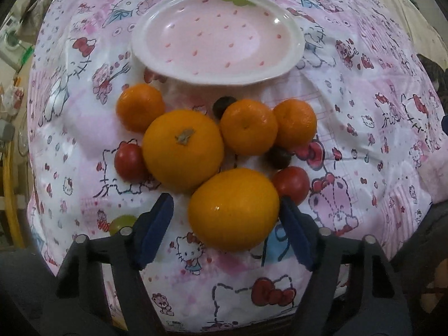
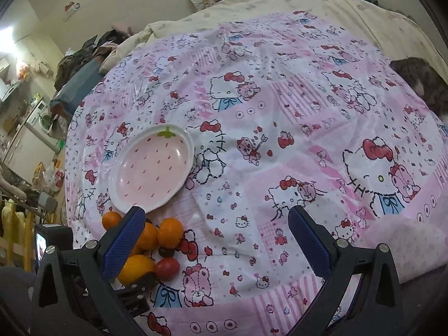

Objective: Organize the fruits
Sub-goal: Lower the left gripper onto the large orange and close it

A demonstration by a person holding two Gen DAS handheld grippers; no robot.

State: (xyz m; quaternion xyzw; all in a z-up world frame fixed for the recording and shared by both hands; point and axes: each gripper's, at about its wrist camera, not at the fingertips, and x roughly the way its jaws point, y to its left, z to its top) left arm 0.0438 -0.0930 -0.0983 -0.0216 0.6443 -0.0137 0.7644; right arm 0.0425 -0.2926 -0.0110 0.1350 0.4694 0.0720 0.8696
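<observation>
In the left wrist view a pile of fruit lies on the cloth: a near large orange (image 1: 233, 209), a second large orange (image 1: 182, 149), three small mandarins (image 1: 140, 107) (image 1: 248, 126) (image 1: 295, 122), two red tomatoes (image 1: 129, 161) (image 1: 291, 184), two dark fruits (image 1: 224, 105) (image 1: 277, 156) and a green fruit (image 1: 122, 223). An empty pink strawberry plate (image 1: 288, 61) sits beyond. My left gripper (image 1: 225, 221) is open, its pads on either side of the near orange. My right gripper (image 2: 212, 235) is open and empty over bare cloth, right of the fruit (image 2: 170, 232) and plate (image 2: 189, 140).
The pink cartoon-print cloth (image 2: 280, 112) covers a bed with a cream blanket (image 2: 322, 8) behind. A dark furry thing (image 2: 420, 84) lies at the right edge. Cluttered furniture and shelves (image 2: 28, 140) stand to the left.
</observation>
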